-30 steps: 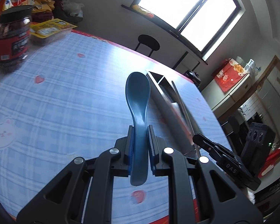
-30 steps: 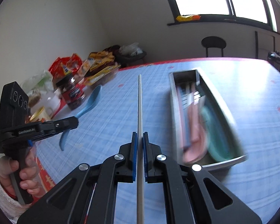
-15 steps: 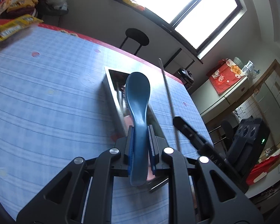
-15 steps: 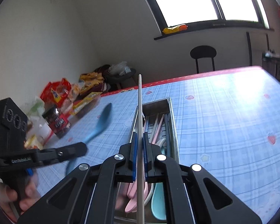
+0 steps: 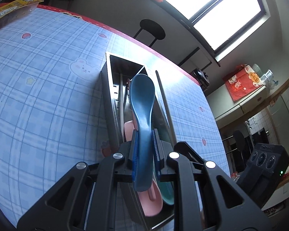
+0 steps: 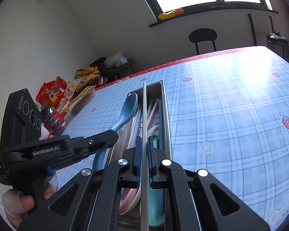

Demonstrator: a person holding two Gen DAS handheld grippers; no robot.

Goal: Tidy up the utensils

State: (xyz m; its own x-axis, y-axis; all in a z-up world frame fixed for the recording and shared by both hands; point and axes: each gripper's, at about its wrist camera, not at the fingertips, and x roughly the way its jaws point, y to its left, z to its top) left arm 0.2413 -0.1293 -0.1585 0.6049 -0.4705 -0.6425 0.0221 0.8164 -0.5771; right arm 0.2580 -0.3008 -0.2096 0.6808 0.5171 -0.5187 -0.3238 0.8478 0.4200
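Observation:
My left gripper (image 5: 145, 150) is shut on the handle of a blue spoon (image 5: 142, 100) and holds it above the long steel utensil tray (image 5: 107, 104), bowl pointing toward the tray's far end. My right gripper (image 6: 143, 159) is shut on a pale chopstick (image 6: 144, 115), held lengthwise over the same tray (image 6: 166, 119). The tray holds pink, white and teal spoons (image 6: 154, 207) and several chopsticks. The left gripper with the blue spoon (image 6: 125, 111) shows at the left of the right wrist view. The chopstick (image 5: 163, 102) shows beside the spoon in the left wrist view.
The tray lies on a table with a blue checked cloth (image 6: 231, 115). Snack bags (image 6: 54, 94) and a dark jar (image 6: 54, 123) sit at the table's far left. A black stool (image 6: 202, 36) stands beyond the far edge.
Both grippers have moved over the tray with their utensils. The spoon and chopstick now line up along the tray and sit lower and closer to it than before.

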